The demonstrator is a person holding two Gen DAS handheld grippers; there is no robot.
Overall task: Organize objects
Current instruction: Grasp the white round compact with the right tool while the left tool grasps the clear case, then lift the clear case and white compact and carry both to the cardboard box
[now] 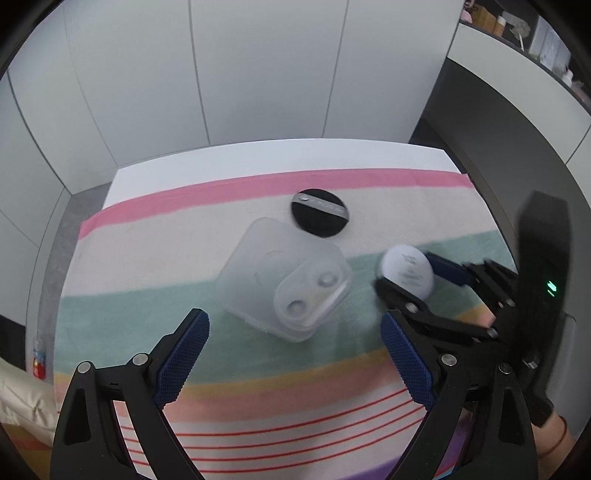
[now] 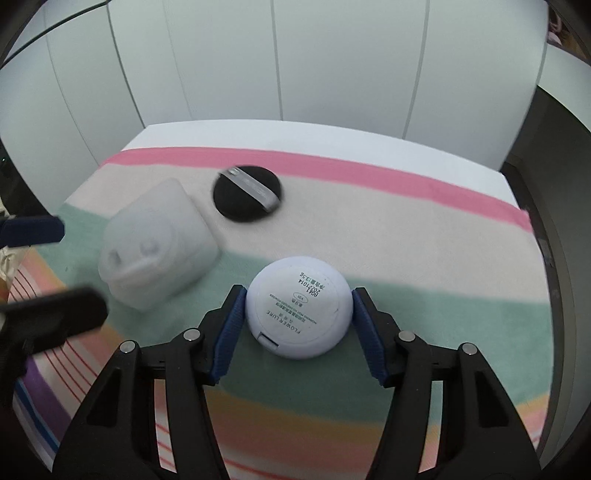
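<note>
Right gripper point(image 2: 298, 314) pinches a round white powder compact point(image 2: 298, 305), label side up, both blue pads against its rim, above the green band of a striped cloth point(image 2: 424, 229) covering the bench point(image 2: 258, 134). Left gripper point(image 1: 295, 347) is spread wide and holds nothing, near a frosted plastic case point(image 1: 282, 277). A black powder puff point(image 1: 320, 213) with a grey ribbon lies just behind the case.

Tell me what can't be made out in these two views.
- Frosted plastic box: contents unreadable through the cloudy walls, both views.
- Black puff: strap print blurred, right wrist view.
- White compact: face hidden, underside up in the right claw.
- Shelf items: too small and cut off at the left wrist view's edge.
</note>
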